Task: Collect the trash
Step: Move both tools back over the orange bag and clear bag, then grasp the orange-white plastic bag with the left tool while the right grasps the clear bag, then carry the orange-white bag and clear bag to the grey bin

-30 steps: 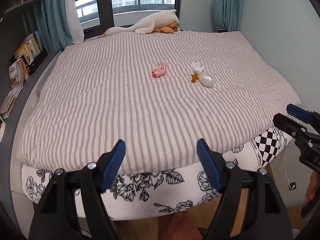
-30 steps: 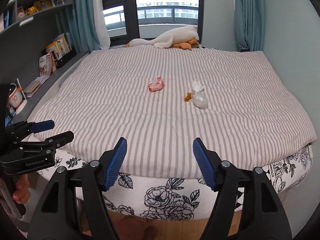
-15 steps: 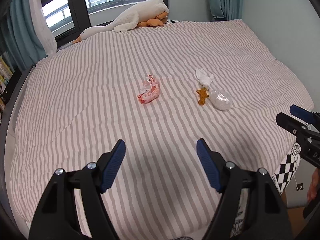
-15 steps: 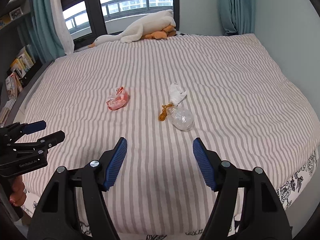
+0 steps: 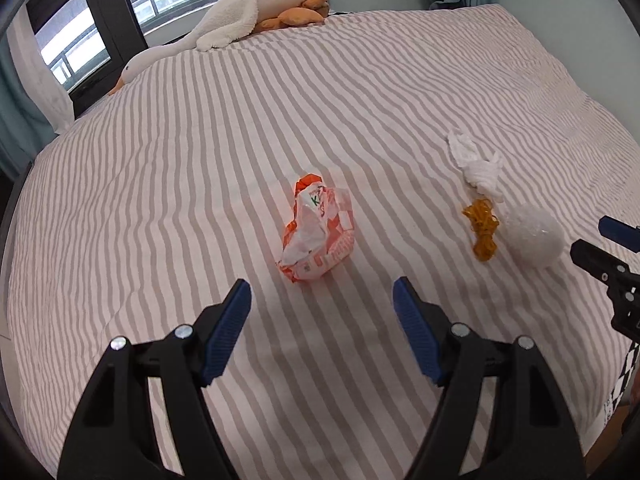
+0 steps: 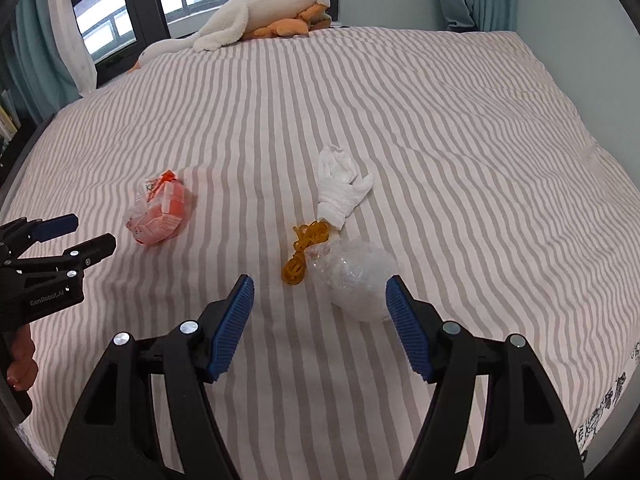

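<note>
Four bits of trash lie loose in the middle of the bed (image 5: 200, 160), well in from every edge. The wrapper (image 5: 318, 236), crumpled orange and white, sits alone toward the left side; the other three cluster to its right: a wadded tissue (image 6: 340, 190) farthest in, a tangle of orange bands (image 6: 302, 250) touching its near end, and a clear plastic ball (image 6: 356, 280) touching the bands and nearest the foot edge.

The left gripper (image 5: 322, 300) hangs above the cover just short of the wrapper, jaws spread wide and empty, the wrapper lined up with the gap. That spacing looks chosen to straddle the whole crumple. The right gripper (image 6: 320, 304) is likewise wide apart and holding nothing, with the ball close against its right pad (image 6: 404, 328). It seems aimed at the ball, the nearest piece of the cluster.

At the head edge a plush goose (image 6: 248, 16) lies along the window, clear of the trash. No bin shows in either view.
</note>
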Demonstrator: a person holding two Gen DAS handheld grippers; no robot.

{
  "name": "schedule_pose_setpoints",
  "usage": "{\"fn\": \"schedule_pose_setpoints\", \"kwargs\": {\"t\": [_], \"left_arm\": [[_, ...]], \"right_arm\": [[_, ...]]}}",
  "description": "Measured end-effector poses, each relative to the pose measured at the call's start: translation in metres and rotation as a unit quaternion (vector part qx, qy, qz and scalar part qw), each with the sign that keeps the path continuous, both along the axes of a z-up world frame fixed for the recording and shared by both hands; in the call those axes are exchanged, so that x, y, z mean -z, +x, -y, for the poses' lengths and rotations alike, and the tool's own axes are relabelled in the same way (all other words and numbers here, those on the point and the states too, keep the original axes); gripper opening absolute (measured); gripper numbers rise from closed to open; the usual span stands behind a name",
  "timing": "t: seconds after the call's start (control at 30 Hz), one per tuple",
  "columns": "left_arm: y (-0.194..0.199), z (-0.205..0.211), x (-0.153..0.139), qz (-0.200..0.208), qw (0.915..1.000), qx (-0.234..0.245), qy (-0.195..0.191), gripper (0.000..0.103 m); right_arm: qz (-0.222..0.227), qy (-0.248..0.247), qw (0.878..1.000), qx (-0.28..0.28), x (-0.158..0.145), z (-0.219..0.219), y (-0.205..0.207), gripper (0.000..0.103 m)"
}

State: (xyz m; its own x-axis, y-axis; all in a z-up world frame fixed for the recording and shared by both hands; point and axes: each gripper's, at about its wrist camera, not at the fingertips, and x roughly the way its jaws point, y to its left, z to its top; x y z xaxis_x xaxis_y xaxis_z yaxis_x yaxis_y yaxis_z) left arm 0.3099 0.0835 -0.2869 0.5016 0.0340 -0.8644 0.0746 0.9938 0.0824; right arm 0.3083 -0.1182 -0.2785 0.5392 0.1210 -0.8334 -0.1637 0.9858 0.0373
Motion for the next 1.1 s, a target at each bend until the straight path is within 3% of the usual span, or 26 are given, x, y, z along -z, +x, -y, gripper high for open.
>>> {"fn": "schedule_pose_setpoints", "kwargs": {"t": [0.2, 0.33, 0.4, 0.47, 0.53, 0.57, 0.63, 0.73, 0.87, 1.1], "left_arm": [[0.036, 0.000, 0.036, -0.008, 0.9996, 0.025, 0.009, 0.073], [0.053, 0.000, 0.054, -0.018, 0.9991, 0.038, -0.007, 0.071], [0.058, 0.003, 0.060, -0.024, 0.9986, 0.047, -0.012, 0.053], [0.061, 0.008, 0.064, -0.028, 0.9980, 0.055, -0.008, 0.043], [0.059, 0.016, 0.062, -0.016, 0.9975, 0.068, 0.001, 0.032], [0.058, 0.021, 0.060, -0.014, 0.9969, 0.078, 0.000, 0.027], [0.055, 0.031, 0.054, -0.006, 0.9957, 0.092, -0.006, 0.025], [0.046, 0.051, 0.043, 0.011, 0.9926, 0.121, 0.004, 0.025], [0.034, 0.072, 0.031, 0.015, 0.9884, 0.151, 0.005, 0.025], [0.018, 0.077, 0.022, 0.016, 0.9871, 0.159, -0.001, 0.024]], "right_arm": [[-0.018, -0.009, 0.999, 0.027, 0.028, 0.007, 0.021, 0.066], [-0.031, -0.005, 0.999, 0.035, 0.043, 0.011, 0.030, 0.066], [-0.037, -0.004, 0.999, 0.034, 0.048, 0.012, 0.031, 0.065], [-0.042, -0.003, 0.998, 0.036, 0.052, 0.012, 0.031, 0.059], [-0.047, -0.001, 0.998, 0.037, 0.054, 0.013, 0.030, 0.041], [-0.046, 0.001, 0.998, 0.038, 0.054, 0.013, 0.030, 0.037], [-0.042, 0.002, 0.998, 0.038, 0.051, 0.014, 0.027, 0.019], [-0.040, 0.006, 0.998, 0.037, 0.046, 0.015, 0.022, 0.009], [-0.039, 0.006, 0.999, 0.036, 0.039, 0.016, 0.016, 0.000], [-0.028, 0.008, 0.999, 0.029, 0.024, 0.014, 0.005, 0.000]]}}
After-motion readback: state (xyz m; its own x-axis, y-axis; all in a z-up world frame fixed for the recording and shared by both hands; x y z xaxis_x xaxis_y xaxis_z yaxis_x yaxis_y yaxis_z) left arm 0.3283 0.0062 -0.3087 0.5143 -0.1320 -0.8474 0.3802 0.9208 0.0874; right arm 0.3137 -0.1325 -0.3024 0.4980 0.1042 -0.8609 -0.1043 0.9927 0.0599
